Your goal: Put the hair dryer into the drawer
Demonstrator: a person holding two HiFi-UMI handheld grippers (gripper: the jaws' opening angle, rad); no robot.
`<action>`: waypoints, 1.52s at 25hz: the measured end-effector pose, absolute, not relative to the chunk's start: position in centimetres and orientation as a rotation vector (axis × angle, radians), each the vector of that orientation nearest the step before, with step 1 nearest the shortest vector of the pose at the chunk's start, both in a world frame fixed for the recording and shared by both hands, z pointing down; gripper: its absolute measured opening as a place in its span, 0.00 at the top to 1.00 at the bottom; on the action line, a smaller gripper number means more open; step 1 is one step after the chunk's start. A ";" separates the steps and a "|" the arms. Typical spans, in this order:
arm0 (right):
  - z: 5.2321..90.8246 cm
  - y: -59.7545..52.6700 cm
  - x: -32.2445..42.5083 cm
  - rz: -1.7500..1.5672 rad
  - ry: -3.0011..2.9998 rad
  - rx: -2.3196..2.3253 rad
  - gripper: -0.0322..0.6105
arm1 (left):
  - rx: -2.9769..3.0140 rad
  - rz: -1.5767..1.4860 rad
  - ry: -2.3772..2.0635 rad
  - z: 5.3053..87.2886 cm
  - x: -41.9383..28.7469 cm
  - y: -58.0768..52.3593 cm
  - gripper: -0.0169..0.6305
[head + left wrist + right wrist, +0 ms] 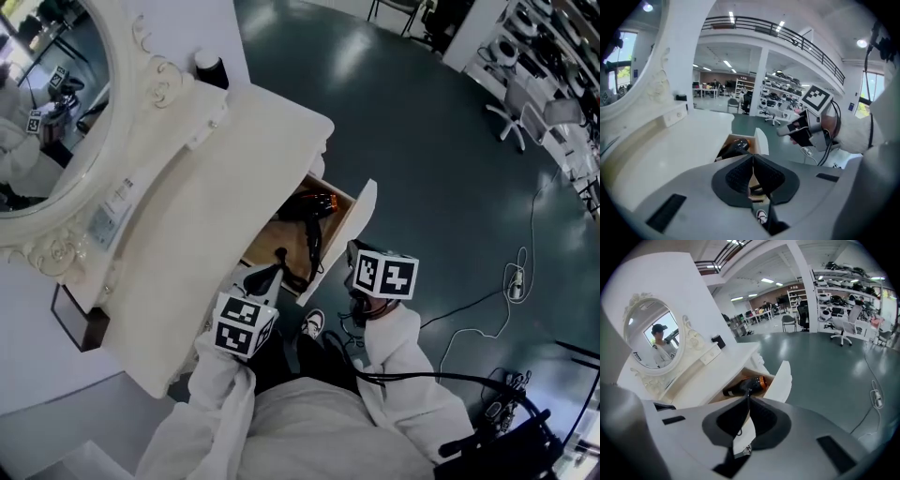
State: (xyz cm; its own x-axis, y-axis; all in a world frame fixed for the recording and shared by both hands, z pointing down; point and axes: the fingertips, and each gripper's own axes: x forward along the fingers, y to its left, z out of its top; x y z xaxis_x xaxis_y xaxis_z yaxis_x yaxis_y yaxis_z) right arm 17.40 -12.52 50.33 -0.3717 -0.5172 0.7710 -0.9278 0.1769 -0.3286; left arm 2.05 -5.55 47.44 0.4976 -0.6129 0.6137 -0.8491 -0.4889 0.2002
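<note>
The left gripper (753,157) and right gripper (749,399) both have fingers (738,176) together, holding nothing.

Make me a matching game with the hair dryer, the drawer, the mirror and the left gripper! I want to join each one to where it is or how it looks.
Things:
1. hair dryer
2. drawer
3. mirror
4. left gripper

Clues:
A. shut, with nothing in it
B. lying in the drawer
C. pulled open
D. oval, in a carved white frame

Pairs: 1-B, 2-C, 3-D, 4-A
</note>
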 end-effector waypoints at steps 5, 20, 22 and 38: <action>47.3 -12.6 18.5 0.969 -2.057 1.449 0.85 | 2.152 0.481 -1.447 44.7 1.0 -6.1 0.96; 42.6 -9.0 16.1 0.743 -2.096 1.630 0.85 | 2.161 0.321 -1.514 40.9 -2.1 -6.5 0.96; 42.4 -8.5 16.5 0.721 -2.084 1.656 0.85 | 2.150 0.319 -1.511 41.3 -2.3 -6.4 0.96; 41.7 -8.9 16.3 0.709 -2.083 1.662 0.85 | 2.141 0.314 -1.535 41.1 -3.0 -6.8 0.96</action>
State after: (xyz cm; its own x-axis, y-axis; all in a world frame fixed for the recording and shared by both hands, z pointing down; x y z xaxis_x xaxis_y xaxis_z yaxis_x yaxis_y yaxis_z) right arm 16.35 -8.87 41.69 -0.2273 -0.7812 0.5815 -0.9737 0.1729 -0.1483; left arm -3.02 -6.78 41.09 0.3432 -0.8238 0.4512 -0.9347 -0.2525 0.2500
